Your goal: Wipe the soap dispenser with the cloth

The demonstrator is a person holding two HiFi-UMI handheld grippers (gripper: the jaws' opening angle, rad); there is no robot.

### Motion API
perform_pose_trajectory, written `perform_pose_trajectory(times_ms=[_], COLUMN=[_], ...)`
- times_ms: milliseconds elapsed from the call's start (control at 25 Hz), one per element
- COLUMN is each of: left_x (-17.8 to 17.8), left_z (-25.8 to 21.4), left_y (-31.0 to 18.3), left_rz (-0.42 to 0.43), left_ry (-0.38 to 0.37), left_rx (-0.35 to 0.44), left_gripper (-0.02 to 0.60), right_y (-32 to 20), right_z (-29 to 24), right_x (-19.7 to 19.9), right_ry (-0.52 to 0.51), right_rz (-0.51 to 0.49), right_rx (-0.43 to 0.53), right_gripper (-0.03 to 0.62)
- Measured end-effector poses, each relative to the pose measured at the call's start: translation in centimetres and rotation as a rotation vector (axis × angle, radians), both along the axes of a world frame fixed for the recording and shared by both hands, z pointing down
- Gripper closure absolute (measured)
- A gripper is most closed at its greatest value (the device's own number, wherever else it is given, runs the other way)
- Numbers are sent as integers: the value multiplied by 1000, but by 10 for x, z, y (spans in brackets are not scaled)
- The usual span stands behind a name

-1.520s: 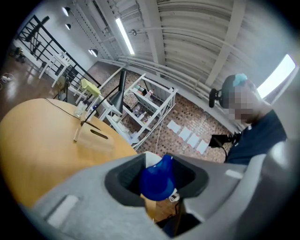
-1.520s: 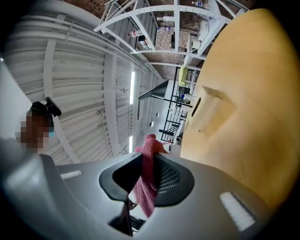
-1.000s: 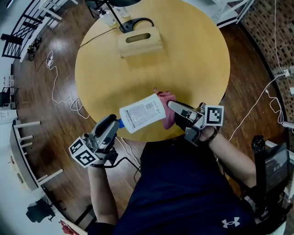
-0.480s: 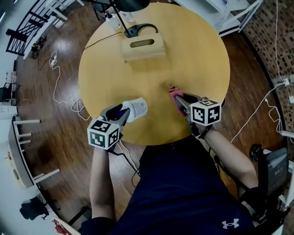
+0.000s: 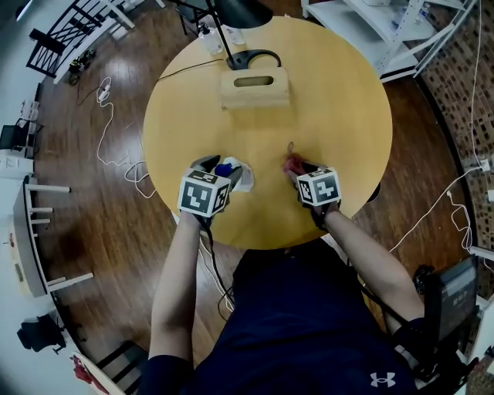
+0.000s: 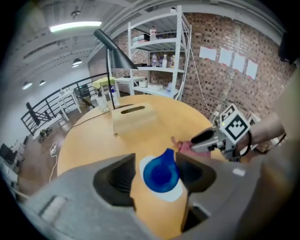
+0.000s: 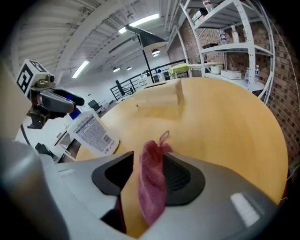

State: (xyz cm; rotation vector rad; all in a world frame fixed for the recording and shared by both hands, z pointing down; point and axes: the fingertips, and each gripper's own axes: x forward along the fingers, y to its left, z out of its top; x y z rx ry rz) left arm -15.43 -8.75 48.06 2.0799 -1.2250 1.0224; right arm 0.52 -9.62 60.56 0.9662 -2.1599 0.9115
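In the head view, the left claw [image 5: 219,167] and the right claw [image 5: 296,165] are both low over the near half of the round wooden tabletop [image 5: 340,100], well apart. The white soap dispenser [image 5: 241,176] is at the left claw's tip, and the pink cloth [image 5: 290,163] at the right claw's tip. A wooden tissue box [image 5: 255,87] and a black desk lamp [image 5: 241,12] stand at the far edge.

In the left gripper view, the dispenser's blue cap [image 6: 161,173] sits between the jaws. They are opening, and a strip of tabletop shows beside the left pad.

In the right gripper view, the cloth hangs between the jaws, close to the right pad. These jaws are also opening and stand wide, with a gap at the left pad. The dispenser's printed label faces this camera from the left.
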Motion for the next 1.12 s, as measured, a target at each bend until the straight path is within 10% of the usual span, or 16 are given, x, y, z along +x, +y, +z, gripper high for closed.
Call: perform_pose_trajectory(times_ms=[280,440,760,1120], left_x=[-3,10,61,43], left_z=[-50,-64,-54,-41], left_y=[30,75,167,318], left_rz=[-225,-289,-199,12], left_ry=[233,225,236,214], left_rx=[197,260,269,434], left_gripper=[230,241,577,578], right_y=[-3,19,132,277], right_z=[-75,-110,-146,-184], right_x=[38,53,19,-20], right_ry=[-202,-344,-474,-355], right_rz=[141,140,12,15], right_rx=[141,143,128,309], right_gripper=[336,460,583,583])
